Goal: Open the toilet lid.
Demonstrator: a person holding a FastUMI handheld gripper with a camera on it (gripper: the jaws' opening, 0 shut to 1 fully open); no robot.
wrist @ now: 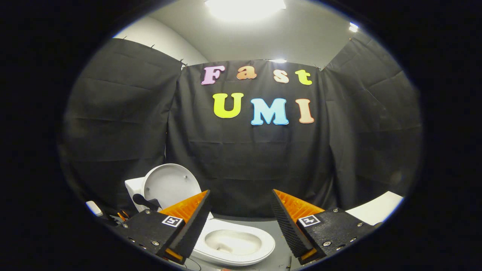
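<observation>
A white toilet stands low ahead of me, a little left of centre. Its lid (171,185) is raised upright and leans back against the white tank (134,190). The seat ring and open bowl (234,242) lie below and between my two fingers. My gripper (241,197) is open, its fingers spread wide with nothing between them, held above and in front of the bowl and apart from the lid. The left finger covers part of the lid's lower edge.
Black cloth walls close the booth behind and on both sides of the toilet. A white surface (376,209) juts in beyond the right finger. A small white object (94,208) and some dark parts sit left of the tank. Grey floor lies around the bowl.
</observation>
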